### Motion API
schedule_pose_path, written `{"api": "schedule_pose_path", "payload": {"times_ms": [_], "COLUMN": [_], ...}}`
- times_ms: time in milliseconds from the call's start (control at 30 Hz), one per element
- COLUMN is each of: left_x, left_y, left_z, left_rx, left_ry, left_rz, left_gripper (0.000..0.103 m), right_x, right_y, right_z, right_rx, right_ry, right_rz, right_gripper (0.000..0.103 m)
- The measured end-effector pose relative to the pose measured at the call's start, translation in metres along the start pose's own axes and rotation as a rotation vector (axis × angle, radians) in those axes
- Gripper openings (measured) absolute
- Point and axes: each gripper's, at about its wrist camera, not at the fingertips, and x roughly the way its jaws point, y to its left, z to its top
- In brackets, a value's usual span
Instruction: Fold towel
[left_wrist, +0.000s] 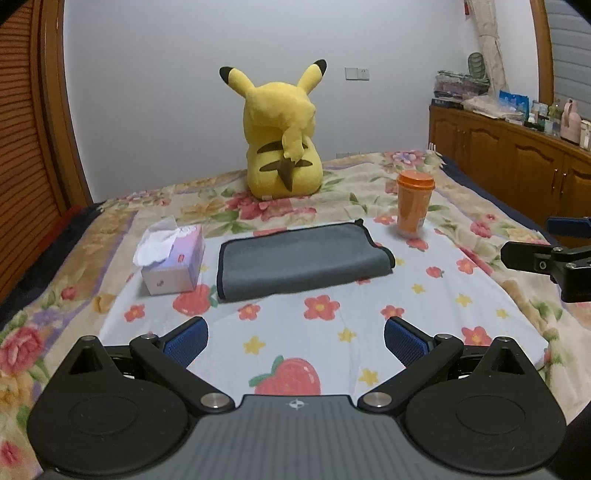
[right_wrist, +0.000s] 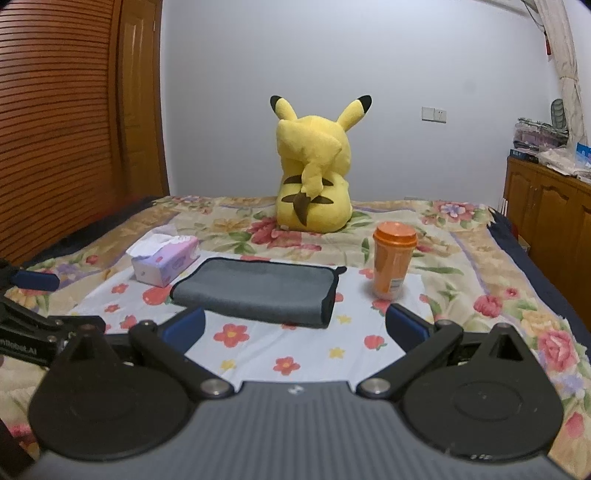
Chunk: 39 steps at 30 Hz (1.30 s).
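Ahead of left claw (left_wrist: 296, 341) — folded towel (left_wrist: 303, 262) | apart, untouched

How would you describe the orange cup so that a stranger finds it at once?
Start at the big yellow plush toy sitting at the far end of the bed. In front of it, to the right, the orange cup stands upright beside the grey towel. It is the only tall orange thing there.

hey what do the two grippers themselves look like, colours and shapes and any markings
Both look alike. The left gripper and right gripper each have black linkage arms with silver pivot bolts, round black discs either side, a ribbed grey body bearing a small white emblem, and ribbed blue fingertip pads. White lettering shows on the left gripper's side, only partly readable.
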Motion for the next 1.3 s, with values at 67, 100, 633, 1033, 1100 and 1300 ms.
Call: {"api": "schedule_pose_path", "payload": {"times_ms": [67,100,633,1033,1100,1300], "left_x": [0.001,0.002,0.018,0.028,0.028,0.026], "left_y": [0.001,0.001,0.008,0.013,0.014,0.017], "left_z": [-0.004,-0.006,-0.033,-0.045,-0.045,-0.048], "left_rx": [-0.005,-0.007,-0.04,-0.071,-0.078,-0.095], "left_ry": [0.009,0.012,0.057,0.053,0.052,0.048], "left_rz": [-0.002,-0.001,0.019,0.022,0.022,0.035], "left_gripper": [0.103,0.103,0.103,0.103,0.103,0.103], "right_x": [0.001,0.001,0.014,0.029,0.029,0.032], "right_y": [0.001,0.002,0.005,0.001,0.0,0.0], "right_z": [-0.004,-0.006,-0.03,-0.041,-0.041,-0.043], "right_rx": [0.001,0.002,-0.002,0.015,0.019,0.014], "right_ry": [0.006,0.008,0.058,0.12,0.122,0.136], "right_rz": [0.001,0.0,-0.014,-0.04,-0.045,-0.058], "right_gripper": [0.103,0.103,0.103,0.103,0.103,0.103]}}
